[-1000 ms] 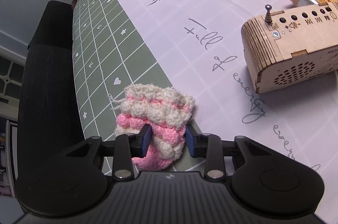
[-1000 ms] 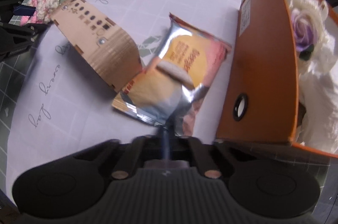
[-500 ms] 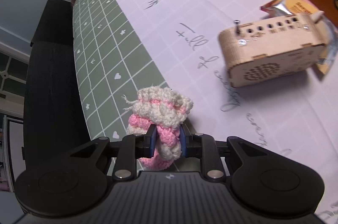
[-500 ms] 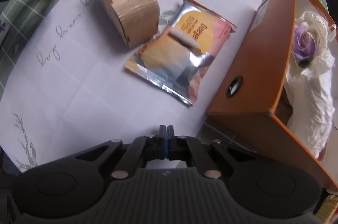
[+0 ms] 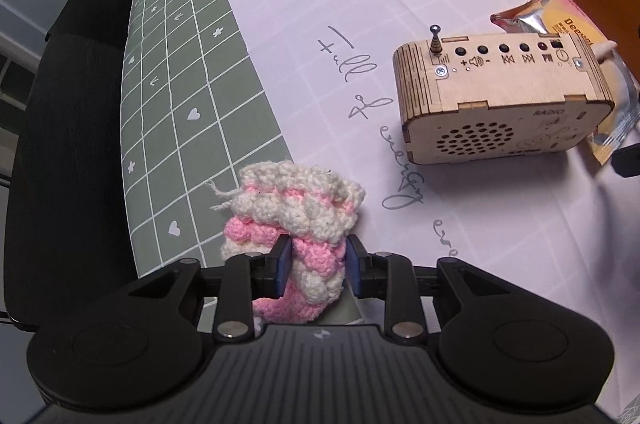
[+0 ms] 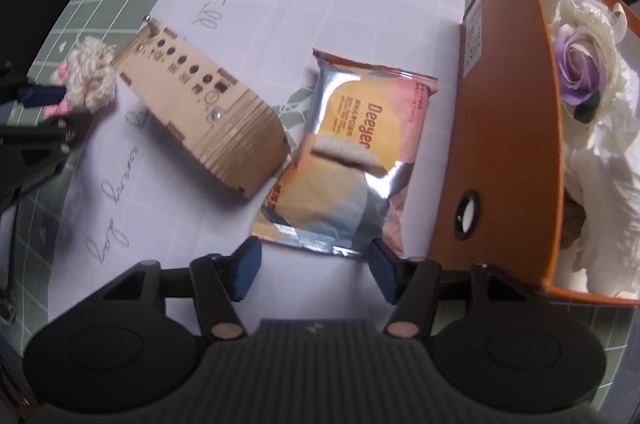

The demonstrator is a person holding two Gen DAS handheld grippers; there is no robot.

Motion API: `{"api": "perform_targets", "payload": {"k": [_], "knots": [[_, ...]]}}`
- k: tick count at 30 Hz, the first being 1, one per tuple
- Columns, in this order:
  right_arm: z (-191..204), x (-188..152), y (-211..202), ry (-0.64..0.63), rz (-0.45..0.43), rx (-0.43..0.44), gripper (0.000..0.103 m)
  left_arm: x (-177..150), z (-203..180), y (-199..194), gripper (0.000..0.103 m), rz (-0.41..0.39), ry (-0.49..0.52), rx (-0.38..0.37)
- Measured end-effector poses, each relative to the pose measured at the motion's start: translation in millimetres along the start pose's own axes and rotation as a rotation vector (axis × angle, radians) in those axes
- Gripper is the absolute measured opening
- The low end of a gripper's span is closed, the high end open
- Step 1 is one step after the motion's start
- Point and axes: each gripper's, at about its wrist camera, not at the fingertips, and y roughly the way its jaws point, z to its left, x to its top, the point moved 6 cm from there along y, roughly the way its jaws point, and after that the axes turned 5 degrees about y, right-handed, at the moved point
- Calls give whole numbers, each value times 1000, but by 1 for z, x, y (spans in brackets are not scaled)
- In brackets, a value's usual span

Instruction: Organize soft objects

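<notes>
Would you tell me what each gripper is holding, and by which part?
The left gripper pinches the crocheted pouch across its lower pink-and-white body. The right gripper holds nothing.

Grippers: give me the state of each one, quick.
Left gripper: closed on the crochet pouch.
Right gripper: open, holding nothing, fingers just short of the snack bag.

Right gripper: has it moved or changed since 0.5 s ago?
Yes. The right gripper went from shut to open and sits nearer the snack bag, which lies beside the orange box.
</notes>
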Motion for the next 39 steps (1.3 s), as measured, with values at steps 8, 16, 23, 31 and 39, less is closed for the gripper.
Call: {"api": "perform_targets", "payload": {"k": [8,16,23,31,39], "knots": [[6,18,9,60,-43,8,77,-1,0,2,43,-10,-6,-28],[1,9,21,27,-26,-27,35,-3,-1,2,44,-21,5,-40],[-10,-9,13,-32,-21,-30,0,-3,-3,2,44,-22,13,-38],[-5,9,-26,-260,-69,-26,26,-3,0,2,41,-24,10,-41],[8,51,-14,-512,-62,-20,57,-3,0,2,40,-22,20,-52]]}}
